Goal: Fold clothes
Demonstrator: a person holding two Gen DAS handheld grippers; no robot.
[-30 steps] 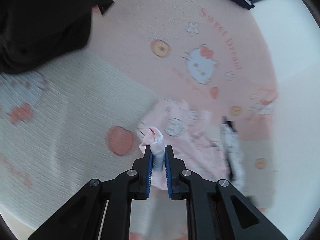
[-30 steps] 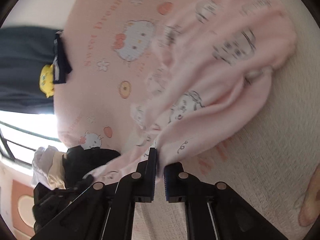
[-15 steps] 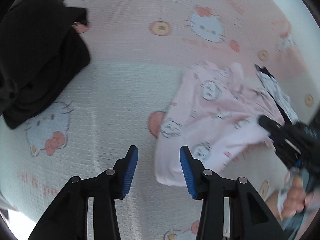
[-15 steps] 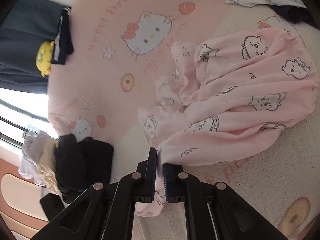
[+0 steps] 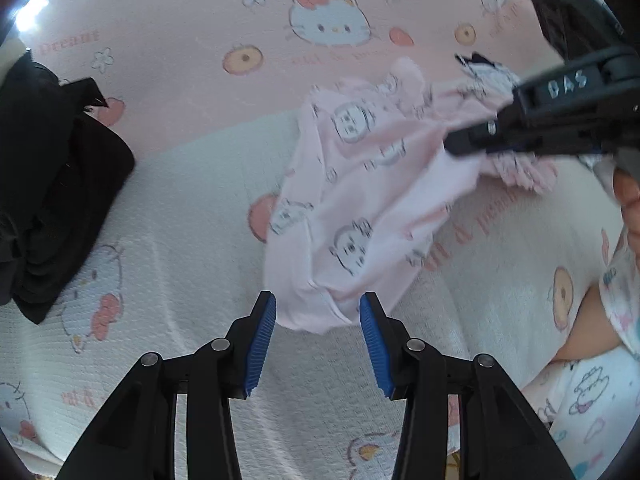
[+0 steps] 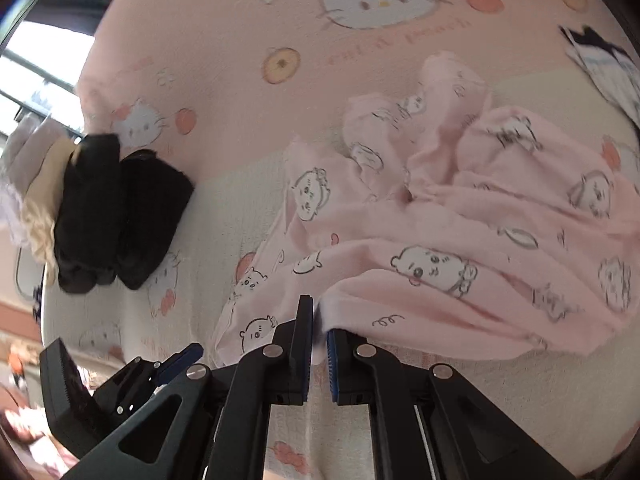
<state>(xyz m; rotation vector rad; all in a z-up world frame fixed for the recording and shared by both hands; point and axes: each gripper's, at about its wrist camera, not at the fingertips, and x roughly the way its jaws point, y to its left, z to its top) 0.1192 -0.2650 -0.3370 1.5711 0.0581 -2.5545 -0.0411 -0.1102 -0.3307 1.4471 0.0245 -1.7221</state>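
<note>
A pink garment with cartoon prints [image 5: 360, 200] lies crumpled on the Hello Kitty bedspread [image 5: 180, 208]. My left gripper [image 5: 318, 334] is open and empty, its blue pads on either side of the garment's near hem. My right gripper [image 6: 319, 334] is shut on an edge of the pink garment [image 6: 460, 240] and holds it slightly raised. The right gripper also shows in the left wrist view [image 5: 460, 144], gripping the garment's far side.
Folded black clothes [image 5: 52, 184] lie at the left, also in the right wrist view [image 6: 116, 216] beside cream and white items [image 6: 32, 184]. A black-and-white garment [image 6: 604, 68] lies at the far right. The person's patterned clothing [image 5: 592, 392] is at lower right.
My left gripper let go of the pink garment, opened, and moved toward its near hem. My right gripper kept its hold and lowered the garment toward the bed.
</note>
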